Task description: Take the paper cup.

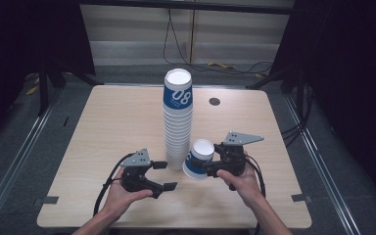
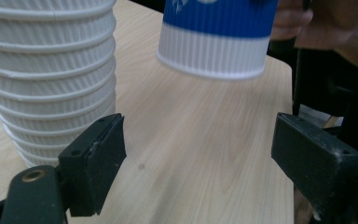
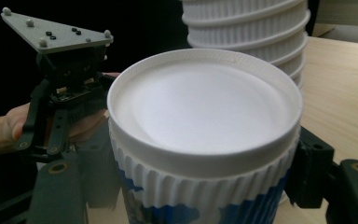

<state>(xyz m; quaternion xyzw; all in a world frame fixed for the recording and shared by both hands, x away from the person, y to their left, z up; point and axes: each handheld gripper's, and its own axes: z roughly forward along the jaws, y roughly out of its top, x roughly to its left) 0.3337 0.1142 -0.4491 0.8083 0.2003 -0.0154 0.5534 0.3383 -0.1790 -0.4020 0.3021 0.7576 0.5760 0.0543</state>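
Right claw [image 1: 210, 166] was clamped on a single cup [image 1: 199, 159] – upside down, base up, jaws on either side of its ribbed wall, held just beside the foot of the tall cup stack [image 1: 178, 122]. In the left gripper view the cup [image 2: 216, 37] hung clear of the table [image 2: 205, 140], slightly tilted. Left claw [image 1: 165, 175] stood apart, holding nothing, low near the stack's base on the other side.

Risks, as I read it:
- Stack was tall and narrow – any nudge at the bottom from either claw or from the held cup would likely topple it.
- Paper wall is soft; too hard a squeeze could dent the cup, too light and it slips out.
- Getting the cup onto the stack means a high lift right beside it – easy to clip the upper cups.

Around: round dark grommet [image 1: 214, 101] far side of the table, cables [image 1: 220, 65] on the floor beyond. Nothing else on the table in the way except the stack itself.
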